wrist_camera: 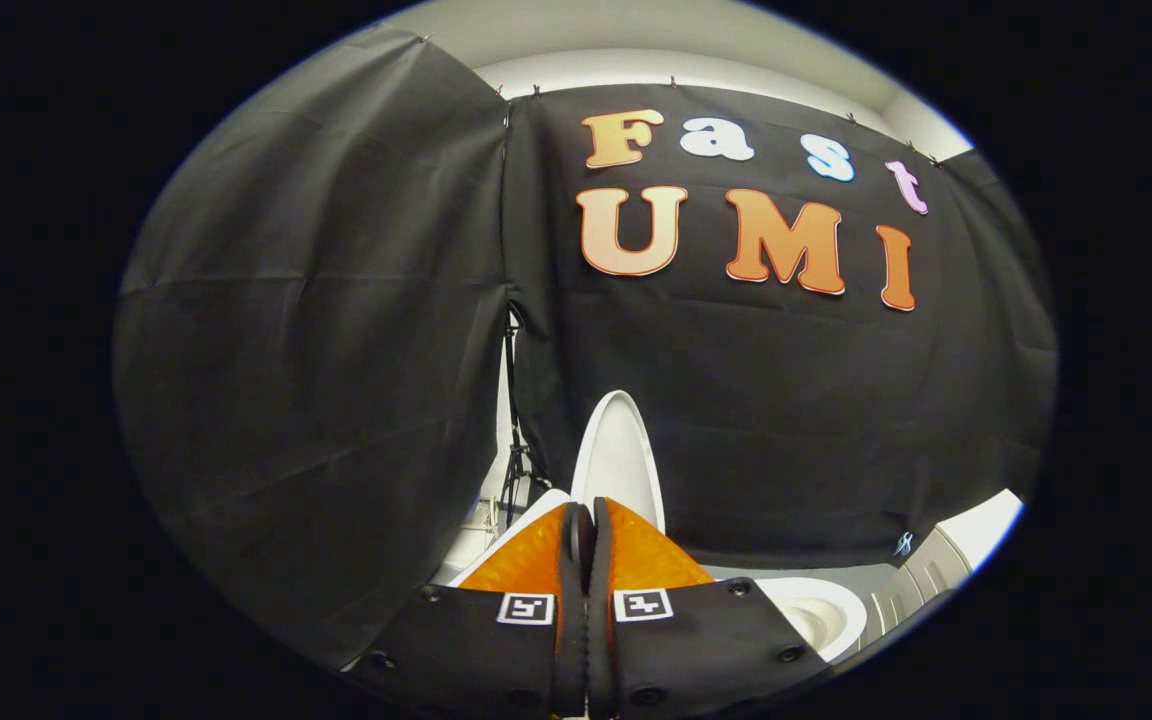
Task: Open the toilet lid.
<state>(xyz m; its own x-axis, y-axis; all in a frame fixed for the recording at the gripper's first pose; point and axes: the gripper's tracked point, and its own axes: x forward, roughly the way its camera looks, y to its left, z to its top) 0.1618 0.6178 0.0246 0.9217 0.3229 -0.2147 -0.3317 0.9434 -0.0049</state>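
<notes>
Two orange, ribbed gripper fingers (pixel 536 555) are pressing together at lower centre; we are seeing the gripper (pixel 583 520) clenched, grasping nothing visible. Just beyond its tips, the white oval plastic toilet lid (pixel 618 462) is standing upright, above the white toilet bowl (pixel 816 610) at lower right.

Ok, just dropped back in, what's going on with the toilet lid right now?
The hand-held gripper has its two orange fingers pressed together, with the thin edge of the white toilet lid apparently pinched between them. The lid stands raised, rising just beyond the fingertips against the black cloth wall. Below and to the right of the fingers, the open toilet bowl shows, so the lid looks lifted well up already.
</notes>
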